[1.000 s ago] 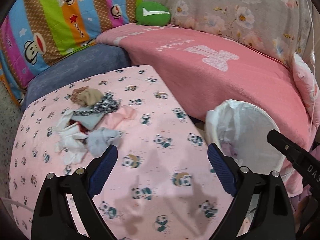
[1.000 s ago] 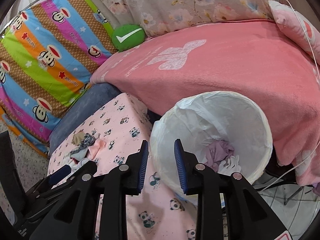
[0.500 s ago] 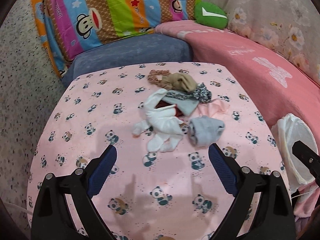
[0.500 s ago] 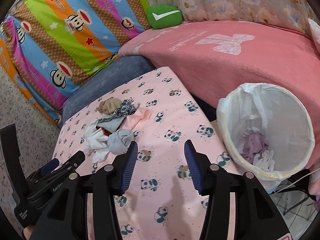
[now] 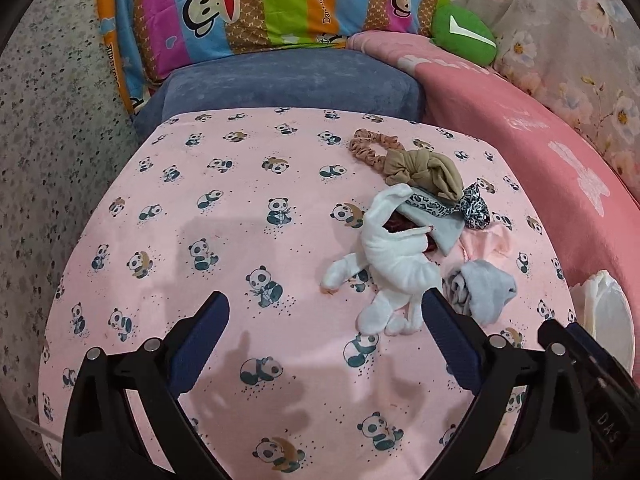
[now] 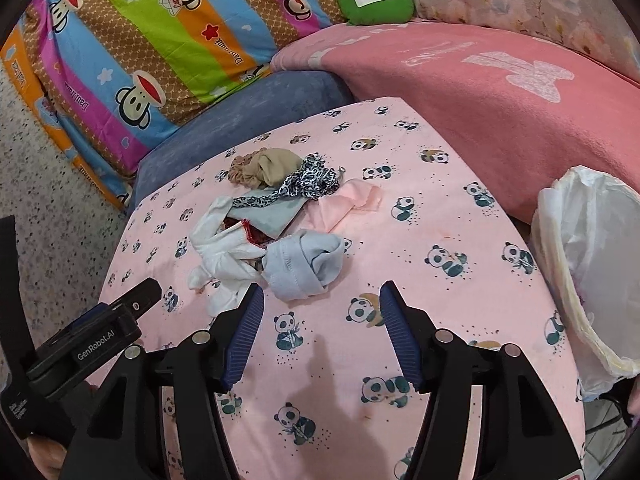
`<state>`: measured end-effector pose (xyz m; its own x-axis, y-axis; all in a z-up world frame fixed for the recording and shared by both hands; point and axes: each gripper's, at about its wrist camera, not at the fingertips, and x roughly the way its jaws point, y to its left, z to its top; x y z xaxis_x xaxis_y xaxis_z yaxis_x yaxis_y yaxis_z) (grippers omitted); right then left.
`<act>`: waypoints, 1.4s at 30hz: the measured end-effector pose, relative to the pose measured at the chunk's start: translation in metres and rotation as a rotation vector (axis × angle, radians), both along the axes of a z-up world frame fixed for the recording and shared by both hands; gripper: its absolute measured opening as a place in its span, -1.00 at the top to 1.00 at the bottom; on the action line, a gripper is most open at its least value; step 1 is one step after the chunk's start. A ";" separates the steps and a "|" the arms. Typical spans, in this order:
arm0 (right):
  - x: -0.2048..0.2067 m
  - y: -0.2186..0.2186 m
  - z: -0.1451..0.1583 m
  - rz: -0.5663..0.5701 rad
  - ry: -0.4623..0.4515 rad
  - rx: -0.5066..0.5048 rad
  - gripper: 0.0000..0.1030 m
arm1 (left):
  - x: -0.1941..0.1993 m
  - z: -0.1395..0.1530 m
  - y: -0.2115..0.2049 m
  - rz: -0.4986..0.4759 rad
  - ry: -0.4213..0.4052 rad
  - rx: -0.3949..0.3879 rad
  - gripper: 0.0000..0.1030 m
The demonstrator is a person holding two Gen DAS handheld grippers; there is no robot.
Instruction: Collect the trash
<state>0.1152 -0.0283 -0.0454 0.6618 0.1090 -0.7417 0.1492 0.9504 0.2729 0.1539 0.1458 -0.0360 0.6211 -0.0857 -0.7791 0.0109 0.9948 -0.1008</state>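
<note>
A heap of small cloth scraps lies on the pink panda-print table [image 5: 240,240] [image 6: 420,248]: a white sock [image 5: 394,256] [image 6: 224,256], a grey-blue sock [image 5: 482,290] [image 6: 306,264], a leopard-print band [image 5: 472,208] [image 6: 308,180], a tan bow with scrunchie [image 5: 420,168] [image 6: 264,168] and a pale pink piece [image 5: 486,242] [image 6: 348,204]. My left gripper [image 5: 324,320] is open over the table, its right finger just in front of the white sock. My right gripper [image 6: 322,320] has its jaws opening, empty, just short of the grey-blue sock. A white-lined bin [image 5: 608,312] [image 6: 592,264] stands off the table's right edge.
Beyond the table lie a blue cushion [image 5: 288,80] [image 6: 256,108], a striped monkey-print pillow [image 5: 260,4] [image 6: 140,36], a pink blanket [image 5: 560,152] [image 6: 500,80] and a green toy [image 5: 464,34] [image 6: 376,0]. Speckled floor [image 5: 52,140] lies left. The left gripper's body [image 6: 92,344] shows in the right wrist view.
Both grippers swung left from the bin toward the cloth heap and came lower. The right gripper's jaws have spread from nearly shut to well apart. The left stayed open.
</note>
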 end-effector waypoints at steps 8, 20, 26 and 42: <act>0.035 0.014 -0.019 0.033 0.034 -0.011 -0.18 | 0.034 -0.011 -0.018 -0.034 0.014 -0.020 -0.79; 0.059 0.018 -0.046 0.039 0.085 -0.013 -0.11 | 0.051 -0.033 -0.027 -0.101 0.098 -0.103 0.49; 0.056 0.017 -0.046 0.052 0.090 0.006 0.37 | 0.041 -0.025 -0.028 -0.126 0.081 -0.119 0.94; -0.004 -0.012 0.010 -0.005 -0.041 0.049 0.42 | -0.013 0.031 -0.060 -0.216 -0.034 -0.117 0.95</act>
